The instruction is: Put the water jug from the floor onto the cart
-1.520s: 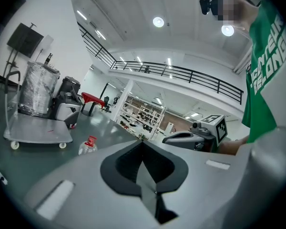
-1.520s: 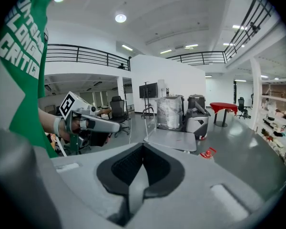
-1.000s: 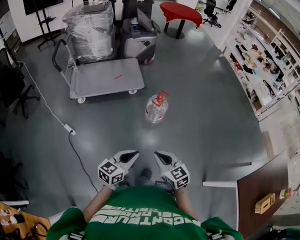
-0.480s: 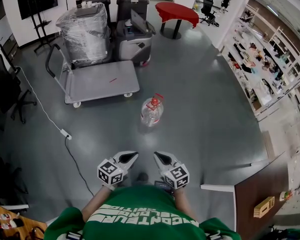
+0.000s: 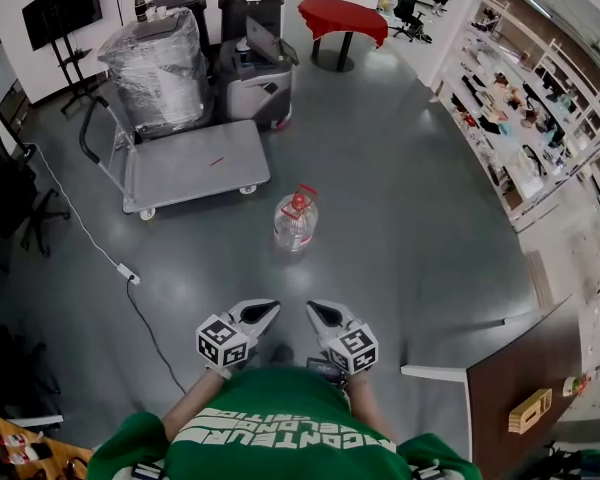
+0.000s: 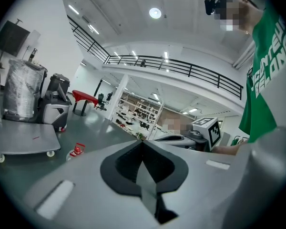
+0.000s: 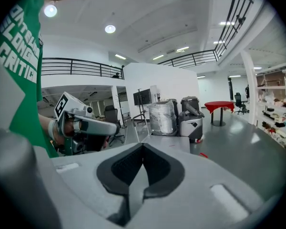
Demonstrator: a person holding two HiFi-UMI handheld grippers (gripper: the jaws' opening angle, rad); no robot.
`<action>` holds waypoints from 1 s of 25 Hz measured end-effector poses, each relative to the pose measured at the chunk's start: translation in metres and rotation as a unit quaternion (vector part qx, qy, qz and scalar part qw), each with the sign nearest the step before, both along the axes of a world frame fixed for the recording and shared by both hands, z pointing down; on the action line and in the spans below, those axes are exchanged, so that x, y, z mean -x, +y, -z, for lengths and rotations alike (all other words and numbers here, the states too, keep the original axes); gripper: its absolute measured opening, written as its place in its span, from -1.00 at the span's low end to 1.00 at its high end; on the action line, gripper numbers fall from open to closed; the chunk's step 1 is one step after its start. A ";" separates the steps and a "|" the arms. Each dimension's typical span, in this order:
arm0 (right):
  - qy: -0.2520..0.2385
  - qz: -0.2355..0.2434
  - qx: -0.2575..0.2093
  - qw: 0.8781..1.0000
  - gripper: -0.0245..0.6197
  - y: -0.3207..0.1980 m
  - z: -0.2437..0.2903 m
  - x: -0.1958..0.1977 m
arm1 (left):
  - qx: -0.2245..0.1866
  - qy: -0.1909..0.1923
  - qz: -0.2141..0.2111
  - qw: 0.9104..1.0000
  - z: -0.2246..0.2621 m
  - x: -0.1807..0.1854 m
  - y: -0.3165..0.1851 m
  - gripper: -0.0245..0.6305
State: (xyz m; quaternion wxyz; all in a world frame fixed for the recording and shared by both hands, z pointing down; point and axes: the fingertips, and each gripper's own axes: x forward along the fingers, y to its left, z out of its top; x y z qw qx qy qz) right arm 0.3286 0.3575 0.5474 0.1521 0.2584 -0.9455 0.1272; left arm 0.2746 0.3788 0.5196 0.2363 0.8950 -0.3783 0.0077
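The water jug (image 5: 295,220) stood upright, red cap up, any print unreadable; left gripper (image 5: 265,311) and right gripper (image 5: 318,313) were closed, empty.

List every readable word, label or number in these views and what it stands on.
"LONG" over "CRITIC", cut off at the edges: white print on the green shirt.
Head view: same print upside down, too blurred.
No legible label on the water jug.
Cubes on left gripper and right gripper: patterns only.

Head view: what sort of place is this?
Probably a workshop or storage hall: a flatbed cart on a bare grey floor, a plastic-wrapped load behind it, and stocked shelves along the right side.
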 end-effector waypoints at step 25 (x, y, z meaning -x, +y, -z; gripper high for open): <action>0.041 -0.020 0.027 0.999 -0.95 -0.068 -0.021 0.020 | 0.015 0.020 -0.034 0.999 -0.013 0.017 -0.070 -0.90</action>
